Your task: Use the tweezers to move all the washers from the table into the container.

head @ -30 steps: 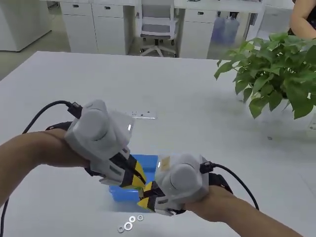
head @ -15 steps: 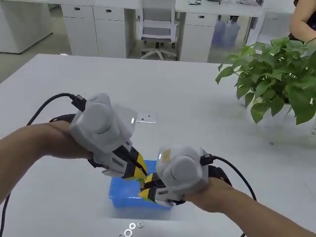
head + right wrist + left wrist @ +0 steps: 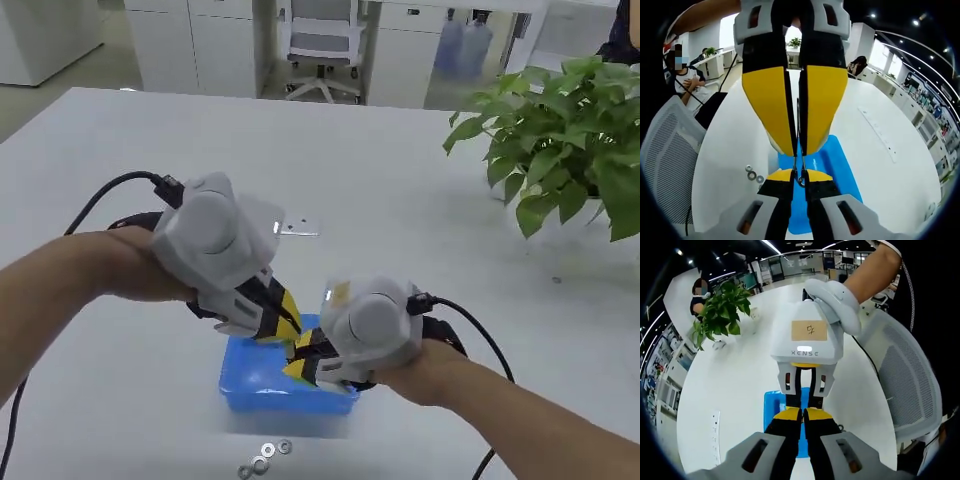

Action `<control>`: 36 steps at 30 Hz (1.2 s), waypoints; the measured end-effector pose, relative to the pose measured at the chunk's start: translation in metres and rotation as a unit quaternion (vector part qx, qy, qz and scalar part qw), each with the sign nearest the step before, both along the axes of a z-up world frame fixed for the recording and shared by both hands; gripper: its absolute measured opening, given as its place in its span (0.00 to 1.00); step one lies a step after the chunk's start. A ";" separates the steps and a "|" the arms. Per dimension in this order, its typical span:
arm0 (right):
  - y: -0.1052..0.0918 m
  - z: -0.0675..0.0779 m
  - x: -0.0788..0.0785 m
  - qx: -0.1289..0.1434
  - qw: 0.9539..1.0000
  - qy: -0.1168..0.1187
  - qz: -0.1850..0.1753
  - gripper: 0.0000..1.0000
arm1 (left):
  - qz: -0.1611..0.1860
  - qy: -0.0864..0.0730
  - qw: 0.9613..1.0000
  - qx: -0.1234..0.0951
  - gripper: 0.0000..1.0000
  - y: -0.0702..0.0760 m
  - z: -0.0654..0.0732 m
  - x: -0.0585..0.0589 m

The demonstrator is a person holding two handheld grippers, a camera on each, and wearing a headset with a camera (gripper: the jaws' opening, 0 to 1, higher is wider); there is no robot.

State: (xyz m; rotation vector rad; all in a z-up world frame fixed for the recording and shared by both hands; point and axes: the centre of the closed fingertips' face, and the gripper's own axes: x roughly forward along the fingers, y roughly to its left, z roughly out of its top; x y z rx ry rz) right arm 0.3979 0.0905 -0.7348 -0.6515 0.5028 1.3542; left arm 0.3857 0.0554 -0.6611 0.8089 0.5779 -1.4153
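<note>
The left hand-held gripper (image 3: 283,318) has its jaws together on the tweezers (image 3: 798,125) above the blue container (image 3: 240,388). The right hand-held gripper (image 3: 300,368) has its jaws drawn narrow around their lower end, but a firm clamp cannot be confirmed. At least three washers (image 3: 262,461) lie on the desk (image 3: 420,230) just beside the container, so transfer is judged incomplete; the container's contents cannot be made out.
</note>
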 end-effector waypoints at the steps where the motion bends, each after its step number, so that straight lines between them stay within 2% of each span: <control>1: 0.000 -0.001 0.001 0.001 1.000 0.003 -0.001 0.10 | 0.001 0.001 1.000 -0.001 0.06 0.000 -0.001 0.001; 15: -0.001 -0.022 0.014 -0.003 1.000 0.026 -0.006 0.10 | 0.003 0.019 1.000 -0.004 0.06 0.000 -0.021 0.018; 36: -0.003 -0.042 0.020 -0.017 0.999 0.042 -0.002 0.10 | 0.010 0.032 0.999 -0.006 0.06 0.000 -0.039 0.025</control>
